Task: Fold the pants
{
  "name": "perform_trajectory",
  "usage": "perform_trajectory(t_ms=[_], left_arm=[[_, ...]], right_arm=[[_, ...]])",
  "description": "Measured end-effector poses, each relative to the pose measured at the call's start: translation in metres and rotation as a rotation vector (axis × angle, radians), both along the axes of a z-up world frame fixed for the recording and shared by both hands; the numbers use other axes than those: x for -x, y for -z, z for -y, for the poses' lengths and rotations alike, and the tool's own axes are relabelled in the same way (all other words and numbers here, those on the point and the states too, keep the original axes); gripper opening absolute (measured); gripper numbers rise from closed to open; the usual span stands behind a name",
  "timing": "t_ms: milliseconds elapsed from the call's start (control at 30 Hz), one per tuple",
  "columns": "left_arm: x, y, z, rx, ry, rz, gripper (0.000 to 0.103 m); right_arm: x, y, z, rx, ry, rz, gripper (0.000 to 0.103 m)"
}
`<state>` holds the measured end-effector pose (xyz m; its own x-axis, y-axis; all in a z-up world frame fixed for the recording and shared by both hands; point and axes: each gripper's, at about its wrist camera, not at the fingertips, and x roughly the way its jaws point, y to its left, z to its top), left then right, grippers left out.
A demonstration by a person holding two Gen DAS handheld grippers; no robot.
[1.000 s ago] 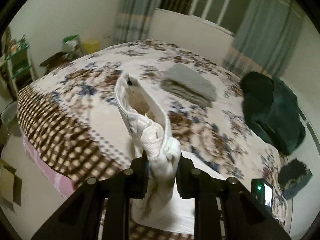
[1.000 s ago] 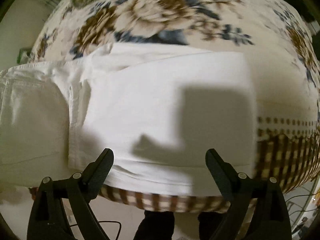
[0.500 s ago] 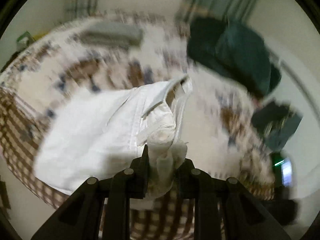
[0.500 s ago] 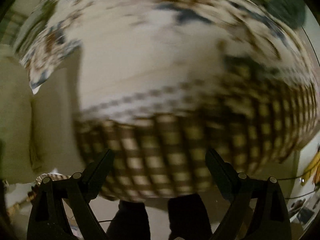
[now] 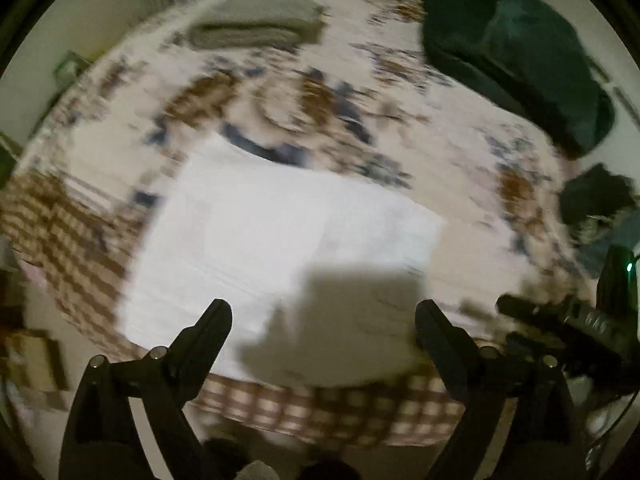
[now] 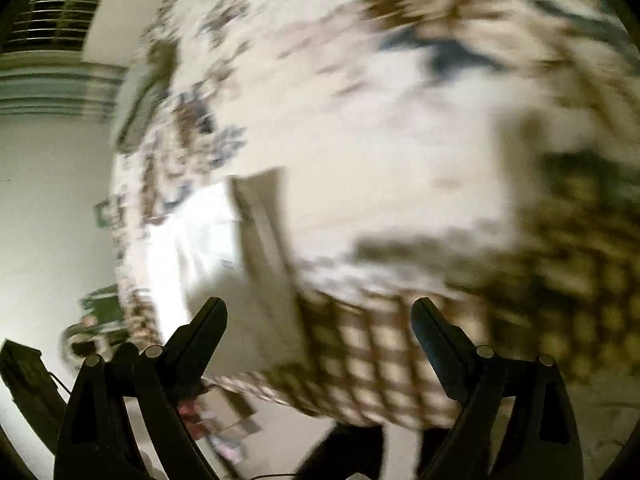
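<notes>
The white pants (image 5: 260, 240) lie folded flat in a rough rectangle near the bed's front edge, blurred by motion. My left gripper (image 5: 322, 316) is open and empty, hovering above their near edge and casting a shadow on them. My right gripper (image 6: 318, 314) is open and empty over the bed's checkered border. The pants show at the left in the right wrist view (image 6: 216, 256), apart from the right gripper. The other gripper's black body (image 5: 580, 332) shows at right in the left wrist view.
The floral bedspread (image 5: 320, 92) has a brown checkered border (image 5: 320, 412). A folded grey garment (image 5: 256, 24) lies at the far side. A dark green pile (image 5: 516, 52) and another dark item (image 5: 600, 200) sit at the right. Floor lies below the bed edge.
My left gripper let go of the white pants and opened; the pants now lie flat on the bed. My right gripper swung to the right, away from the pants, staying open.
</notes>
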<state>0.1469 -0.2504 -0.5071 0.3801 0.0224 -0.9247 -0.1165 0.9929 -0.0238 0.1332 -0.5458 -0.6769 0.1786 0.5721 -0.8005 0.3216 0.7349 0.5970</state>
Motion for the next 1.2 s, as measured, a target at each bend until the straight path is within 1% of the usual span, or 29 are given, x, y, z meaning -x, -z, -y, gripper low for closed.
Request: perform_trajectory(t_ms=[67,133,200,267,333,367,400,433,467,533,600,700,767,800,833,900,933,1067,1100,1133,1167,1200], left_arm=[[-0.009,0.008,-0.018,-0.05,-0.013,-0.015,0.093],[-0.015,0.014,-0.033,-0.102,-0.022,-0.026,0.093],[-0.016,0.017,-0.042,-0.134,-0.021,-0.028,0.093],[-0.016,0.021,-0.049,-0.148,-0.02,-0.035,0.093],[-0.016,0.025,-0.052,-0.156,-0.015,-0.038,0.093],[-0.017,0.024,-0.052,-0.158,-0.013,-0.038,0.093],[-0.016,0.025,-0.051,-0.159,-0.008,-0.038,0.093],[-0.015,0.026,-0.05,-0.16,-0.001,-0.039,0.093],[-0.014,0.026,-0.049,-0.161,0.005,-0.039,0.093],[-0.015,0.028,-0.047,-0.161,0.012,-0.043,0.093],[-0.014,0.029,-0.046,-0.153,0.014,-0.054,0.093],[-0.018,0.026,-0.054,-0.126,0.0,-0.052,0.093],[-0.023,0.026,-0.064,-0.108,-0.019,-0.051,0.093],[-0.028,0.028,-0.072,-0.097,-0.034,-0.058,0.093],[-0.035,0.031,-0.079,-0.084,-0.045,-0.068,0.093],[-0.055,0.043,-0.095,-0.069,-0.068,-0.087,0.093],[-0.063,0.048,-0.1,-0.064,-0.072,-0.095,0.093],[-0.116,0.082,-0.123,-0.048,-0.078,-0.143,0.094],[-0.125,0.092,-0.126,-0.033,-0.065,-0.161,0.097],[-0.134,0.105,-0.132,-0.01,-0.053,-0.19,0.103],[-0.142,0.119,-0.139,0.019,-0.05,-0.222,0.103],[-0.145,0.126,-0.145,0.059,-0.047,-0.23,0.103]], right_arm=[[-0.018,0.017,-0.02,-0.072,-0.019,0.003,0.1],[-0.037,0.036,-0.043,-0.107,-0.04,-0.009,0.1],[-0.048,0.054,-0.064,-0.127,-0.04,-0.034,0.1],[-0.052,0.068,-0.078,-0.151,-0.027,-0.054,0.1],[-0.052,0.073,-0.09,-0.172,-0.017,-0.052,0.099],[-0.051,0.071,-0.092,-0.179,-0.002,-0.036,0.097],[-0.051,0.069,-0.095,-0.189,0.002,-0.016,0.076],[-0.051,0.067,-0.098,-0.186,0.0,-0.001,0.035],[-0.049,0.065,-0.1,-0.167,-0.004,0.002,0.021],[-0.044,0.051,-0.101,-0.086,0.026,0.041,0.013],[-0.039,0.033,-0.104,-0.027,0.03,0.066,0.01],[-0.022,0.009,-0.083,0.003,0.088,0.083,0.01],[-0.012,0.008,-0.06,0.014,0.129,0.064,0.01],[-0.006,0.013,-0.049,0.018,0.157,0.049,0.01],[-0.003,0.019,-0.041,0.012,0.159,0.034,0.01],[0.001,0.037,-0.033,-0.026,0.167,-0.012,0.01],[0.001,0.043,-0.032,-0.031,0.165,-0.021,0.01],[-0.003,0.056,-0.034,0.008,0.164,-0.036,0.01],[-0.005,0.06,-0.033,0.022,0.163,-0.041,0.011],[-0.007,0.063,-0.033,0.032,0.159,-0.046,0.011],[-0.011,0.066,-0.034,0.037,0.159,-0.05,0.012],[-0.013,0.069,-0.034,0.04,0.162,-0.056,0.016]])
